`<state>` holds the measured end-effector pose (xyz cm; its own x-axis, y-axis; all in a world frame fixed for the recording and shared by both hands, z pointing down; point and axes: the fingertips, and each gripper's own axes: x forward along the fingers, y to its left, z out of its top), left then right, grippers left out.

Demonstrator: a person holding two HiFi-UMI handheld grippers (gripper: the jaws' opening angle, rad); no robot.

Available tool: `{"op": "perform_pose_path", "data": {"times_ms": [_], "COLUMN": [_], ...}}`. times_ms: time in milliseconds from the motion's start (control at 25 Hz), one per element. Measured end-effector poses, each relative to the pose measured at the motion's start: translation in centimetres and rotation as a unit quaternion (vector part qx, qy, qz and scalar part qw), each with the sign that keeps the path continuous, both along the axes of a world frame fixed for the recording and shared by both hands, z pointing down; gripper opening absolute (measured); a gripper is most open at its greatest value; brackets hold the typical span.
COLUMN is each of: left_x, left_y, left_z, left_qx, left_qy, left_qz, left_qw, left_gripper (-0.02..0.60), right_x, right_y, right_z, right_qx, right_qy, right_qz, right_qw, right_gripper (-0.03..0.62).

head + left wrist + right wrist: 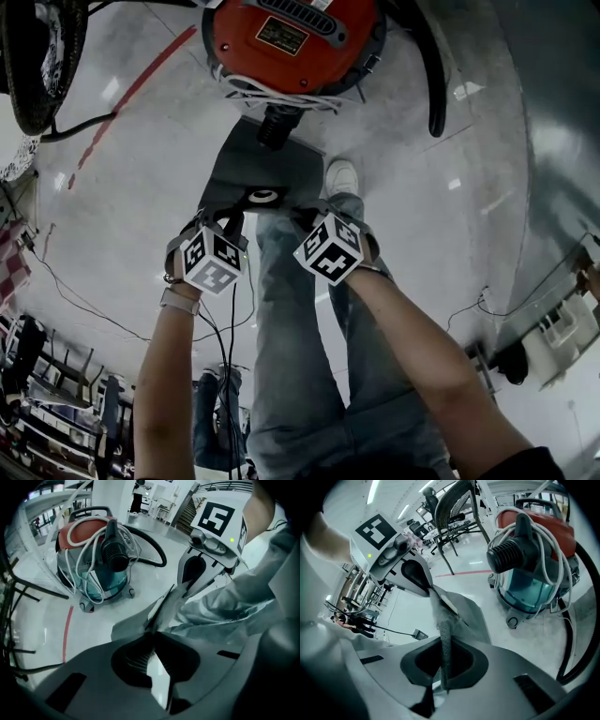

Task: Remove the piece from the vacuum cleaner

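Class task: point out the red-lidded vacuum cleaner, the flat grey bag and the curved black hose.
Red-lidded vacuum cleaner (347, 47): head view, on its red lid.
Flat grey bag (258, 164): head view, on its middle panel.
Curved black hose (436, 75): head view, mid-length.

We see bare floor (450, 225) open to the right of the right gripper (305, 214) and also out past the left gripper (230, 220). Straight ahead the vacuum cleaner (291, 37) with its wrapped cord blocks the way, its black hose (433, 75) curves down its right side, and a chair (454, 508) stands off its left. The grey piece (253, 169), pinched in both sets of jaws, fills the gap between the grippers, and the person's legs (300, 375) and shoe (341, 176) crowd the space underneath.
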<state>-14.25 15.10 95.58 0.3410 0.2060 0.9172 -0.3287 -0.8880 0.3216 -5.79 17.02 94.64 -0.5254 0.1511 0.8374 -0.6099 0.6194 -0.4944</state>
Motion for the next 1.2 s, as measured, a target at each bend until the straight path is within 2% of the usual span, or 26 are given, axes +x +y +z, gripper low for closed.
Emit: {"op": "perform_pose_path", "data": {"times_ms": [240,560,920,1200], "left_x": [0.7,1.2,3.1,3.1], "left_y": [-1.6,-3.2,-5.0,-7.7], "left_z": [-3.3,-13.4,-26.9,-39.2], "left_qx": [0.014,0.057,0.092,0.15], "left_qy": [0.006,0.023,0.078,0.106], "left_qz": [-0.069,-0.114,-0.207,-0.229], "left_qw": [0.9975,0.9915,0.9709,0.9561], "left_gripper": [0.037,0.037,0.035,0.035], "right_x": [0.8,1.3,3.2,3.1], "right_y": [-2.2,-4.4,-9.1,-11.7], "right_z": [-3.7,-14.0,-28.3,-41.3], "right_qx": [0.035,0.087,0.176,0.236], "right_qy": [0.002,-0.008,-0.001,-0.009], "right_qz": [-0.005,-0.016,0.003,-0.002], "right_qw": [0.999,0.996,0.984,0.972], "right_gripper": [0.038,0.038,0.038,0.038]}}
